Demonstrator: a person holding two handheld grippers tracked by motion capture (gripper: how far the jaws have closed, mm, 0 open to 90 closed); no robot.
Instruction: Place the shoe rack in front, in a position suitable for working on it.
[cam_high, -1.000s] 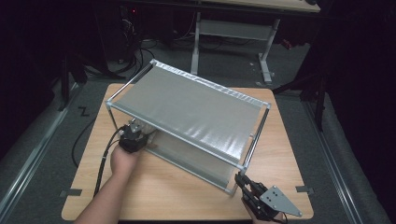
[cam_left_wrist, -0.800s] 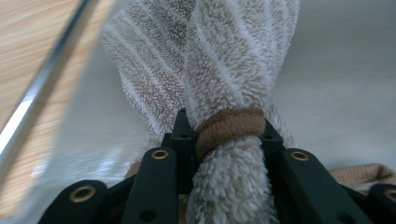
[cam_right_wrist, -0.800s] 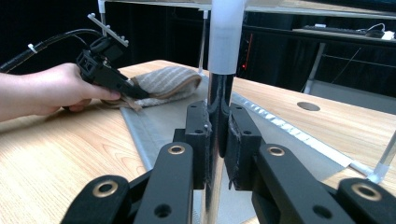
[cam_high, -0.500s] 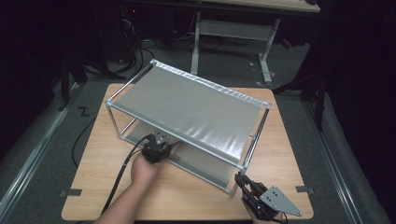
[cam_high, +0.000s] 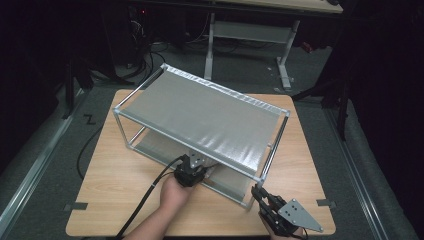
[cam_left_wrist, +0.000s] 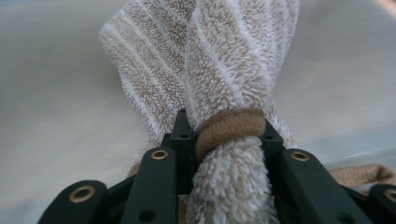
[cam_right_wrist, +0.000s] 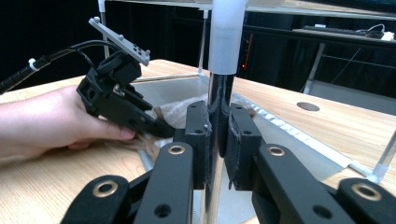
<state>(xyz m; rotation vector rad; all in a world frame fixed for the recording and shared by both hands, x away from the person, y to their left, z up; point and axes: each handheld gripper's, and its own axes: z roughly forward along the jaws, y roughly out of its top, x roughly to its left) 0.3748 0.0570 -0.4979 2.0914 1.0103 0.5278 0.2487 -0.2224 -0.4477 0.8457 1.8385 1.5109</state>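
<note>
Beige terry towel (cam_left_wrist: 229, 70), rolled and cinched with one tan band (cam_left_wrist: 229, 133), sits clamped between the jaws of the left gripper (cam_high: 192, 170), which presses it onto the lower shelf (cam_high: 150, 147) of the metal rack (cam_high: 200, 112). Over the last second that gripper has slid along the rack's near edge, from the near left corner to about the middle of the front. I judge this a wiping stroke along the lower shelf, roughly half of that edge now covered, the stretch toward the rack's near right corner not yet done.

The right gripper (cam_high: 262, 197) has stayed put, its jaws closed tight on the rack's near right upright post (cam_right_wrist: 219, 93), steadying the frame against the push of the wiping.

Counted: one towel, one band, one rack with two shelves, the upper one (cam_high: 200, 112) bare, and two grippers. The rack stands on the wooden surface (cam_high: 105, 175), and one black cable (cam_high: 145, 200) trails from the left gripper away from the rack's front.
</note>
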